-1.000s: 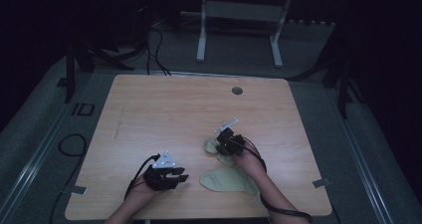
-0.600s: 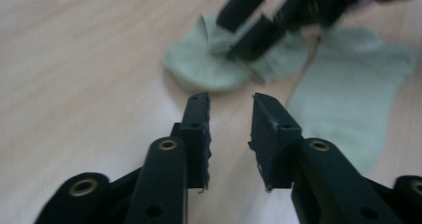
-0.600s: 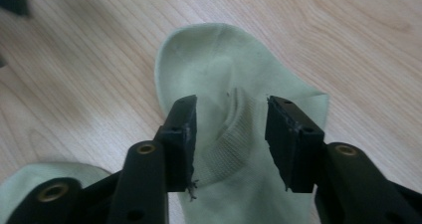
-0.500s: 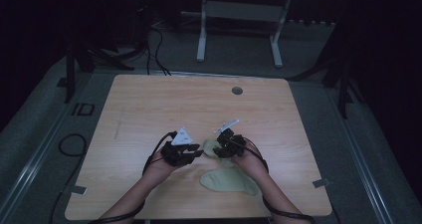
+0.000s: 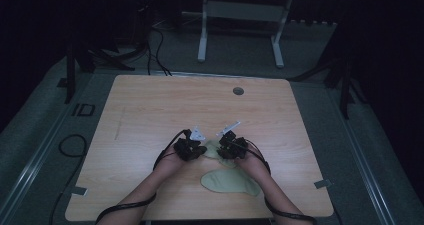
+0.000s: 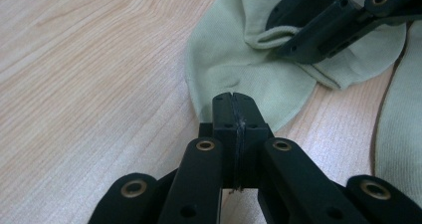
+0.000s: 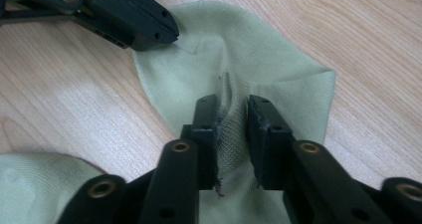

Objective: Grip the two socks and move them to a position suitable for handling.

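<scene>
Second sock (image 5: 231, 183) (flat) beside gripped sock (image 7: 259, 59).

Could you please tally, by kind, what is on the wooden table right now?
Pale green socks: 2 — the sock under the grippers and the flat sock nearer the person
Black two-jaw grippers: 2 — left gripper, right gripper
Round grey table insert: 1
Total: 5

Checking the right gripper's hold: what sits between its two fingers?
A bunched fold of the pale green sock is pinched between the right gripper's fingers, clear in the right gripper view.
</scene>
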`<state>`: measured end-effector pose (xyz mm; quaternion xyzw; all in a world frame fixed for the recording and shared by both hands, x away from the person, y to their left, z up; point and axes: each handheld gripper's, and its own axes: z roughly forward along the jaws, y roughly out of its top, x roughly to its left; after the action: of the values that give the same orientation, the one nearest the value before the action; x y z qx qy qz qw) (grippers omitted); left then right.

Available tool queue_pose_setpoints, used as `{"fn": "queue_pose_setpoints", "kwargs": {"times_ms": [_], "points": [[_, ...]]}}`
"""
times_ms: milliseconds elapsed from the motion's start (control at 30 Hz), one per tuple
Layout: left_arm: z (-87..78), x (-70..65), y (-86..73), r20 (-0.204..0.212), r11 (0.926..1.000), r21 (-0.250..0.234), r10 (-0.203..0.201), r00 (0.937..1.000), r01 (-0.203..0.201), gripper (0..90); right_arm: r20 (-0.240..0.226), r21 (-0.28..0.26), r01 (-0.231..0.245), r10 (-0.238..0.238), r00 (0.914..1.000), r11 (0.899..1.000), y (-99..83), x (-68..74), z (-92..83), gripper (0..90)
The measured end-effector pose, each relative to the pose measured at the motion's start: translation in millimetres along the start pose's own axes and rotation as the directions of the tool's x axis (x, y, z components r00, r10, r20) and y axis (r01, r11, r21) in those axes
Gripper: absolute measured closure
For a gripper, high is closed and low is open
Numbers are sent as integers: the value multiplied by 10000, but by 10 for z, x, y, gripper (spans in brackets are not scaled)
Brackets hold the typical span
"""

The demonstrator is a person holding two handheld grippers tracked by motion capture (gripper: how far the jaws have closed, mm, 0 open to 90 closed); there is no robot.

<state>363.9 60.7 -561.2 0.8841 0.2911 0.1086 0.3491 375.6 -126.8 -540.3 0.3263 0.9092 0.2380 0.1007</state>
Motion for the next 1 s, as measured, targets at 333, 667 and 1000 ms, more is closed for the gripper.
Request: {"fn": "queue_pose_setpoints", "kwargs": {"times_ms": [333,667,1000], "points": [[2,-57,3,-386,9999,22,100,9992,-99,891,41,-498,-322,325,9995,9982,-29,-137,-262,820],[10,-82,27,-300,9997,129,199,9994,-195,891,429,-762,-1575,1610,9860,9846,-257,-586,-482,814],[26,-84,51,-231,9997,200,164,9996,-160,891,632,-928,-2090,2152,9745,9735,-384,-762,-595,731]]}}
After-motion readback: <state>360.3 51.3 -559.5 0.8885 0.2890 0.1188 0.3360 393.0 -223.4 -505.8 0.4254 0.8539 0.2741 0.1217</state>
